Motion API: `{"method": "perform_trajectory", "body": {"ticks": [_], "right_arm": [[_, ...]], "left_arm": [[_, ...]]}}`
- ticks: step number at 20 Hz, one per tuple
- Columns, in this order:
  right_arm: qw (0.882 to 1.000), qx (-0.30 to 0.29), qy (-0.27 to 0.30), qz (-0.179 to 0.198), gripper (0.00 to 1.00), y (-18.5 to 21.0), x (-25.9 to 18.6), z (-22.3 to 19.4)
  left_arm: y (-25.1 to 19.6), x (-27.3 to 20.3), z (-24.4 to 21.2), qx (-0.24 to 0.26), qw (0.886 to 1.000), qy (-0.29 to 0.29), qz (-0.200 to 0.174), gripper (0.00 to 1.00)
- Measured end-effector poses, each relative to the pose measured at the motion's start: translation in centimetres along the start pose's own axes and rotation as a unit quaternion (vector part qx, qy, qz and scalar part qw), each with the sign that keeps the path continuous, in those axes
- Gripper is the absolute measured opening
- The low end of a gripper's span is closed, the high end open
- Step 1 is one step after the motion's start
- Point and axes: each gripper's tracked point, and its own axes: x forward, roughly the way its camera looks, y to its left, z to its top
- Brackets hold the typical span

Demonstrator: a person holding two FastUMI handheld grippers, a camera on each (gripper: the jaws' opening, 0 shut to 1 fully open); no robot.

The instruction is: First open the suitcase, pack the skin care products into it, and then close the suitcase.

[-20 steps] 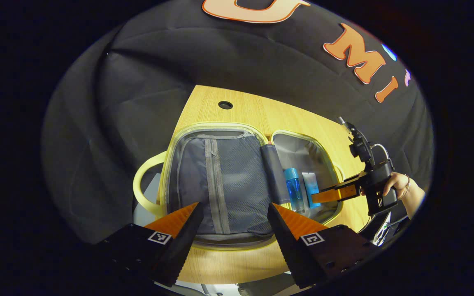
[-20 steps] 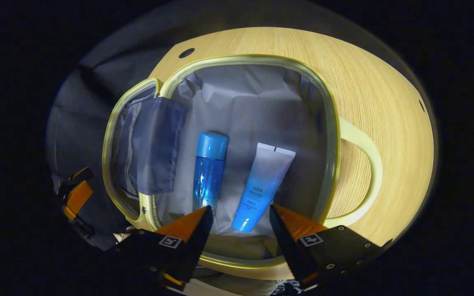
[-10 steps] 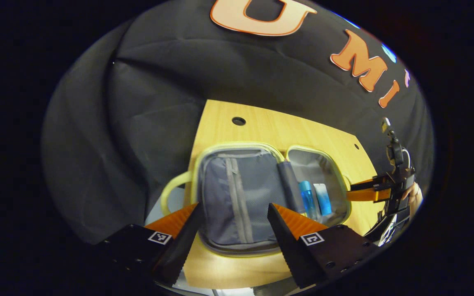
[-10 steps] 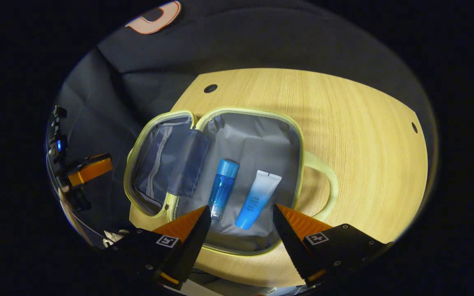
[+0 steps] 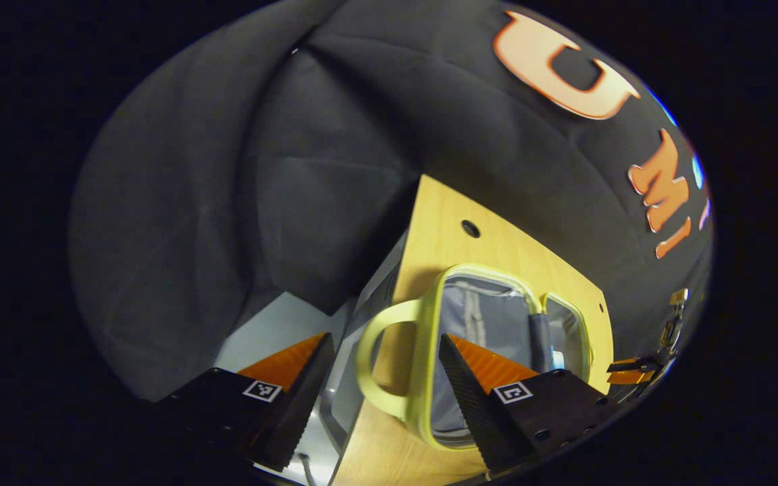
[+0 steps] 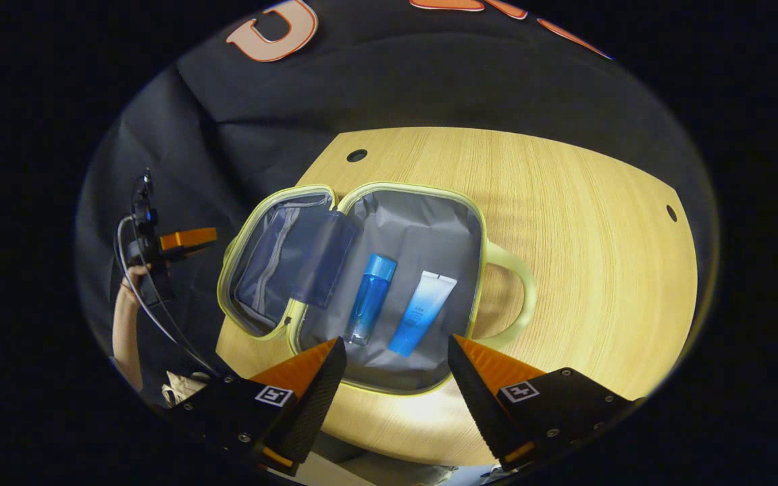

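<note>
Lying open on the wooden desk (image 6: 585,223), the suitcase (image 6: 416,223) is seen in the right gripper view with both halves spread flat, nearer the desk's left edge than its right. A blue bottle (image 6: 370,297) and a blue-and-white tube (image 6: 423,312) are laid side by side, close but apart, on the grey lining of the right half, with caps toward the near edge of the desk not confirmed for the bottle. A mesh pocket with a zip is noted on the left half (image 6: 274,263), and a yellow-green handle (image 6: 521,297) is extended from the right half toward the desk's right edge. The right gripper (image 6: 396,378) is held above the near edge of the desk, fingers set wide apart, nothing between them. The left gripper (image 5: 382,378) is likewise spread wide and empty; in the left gripper view it is positioned off the desk's left edge, with the other suitcase handle (image 5: 379,358) seen between its fingers but not touched. A hand (image 6: 134,273) holding that left gripper is recorded at the far left of the right gripper view.
</note>
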Motion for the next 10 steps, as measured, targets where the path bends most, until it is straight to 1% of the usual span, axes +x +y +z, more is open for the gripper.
{"method": "perform_trajectory", "body": {"ticks": [2, 4, 7, 8, 10], "right_arm": [[0.999, 0.029, -0.014, 0.013, 0.96, 0.2, -0.3, 0.1], [0.999, 0.046, -0.020, 0.005, 0.95, -0.7, -0.3, -0.5], [0.997, 0.070, -0.019, 0.004, 0.96, -1.2, -0.6, -1.1], [0.997, 0.077, -0.019, 0.000, 0.96, -1.6, -0.6, -1.2], [0.996, 0.082, -0.023, -0.009, 0.95, -2.4, -0.9, -1.2]], "left_arm": [[1.8, 1.9, -1.6, -0.051, 0.999, 0.012, -0.014, 0.98], [3.3, 3.2, -2.9, -0.095, 0.995, 0.027, -0.025, 0.98], [2.7, 5.0, -4.0, -0.137, 0.988, 0.040, -0.058, 0.98], [2.4, 6.0, -4.8, -0.151, 0.986, 0.050, -0.057, 0.95], [2.0, 6.8, -5.5, -0.170, 0.982, 0.069, -0.054, 0.80]]}}
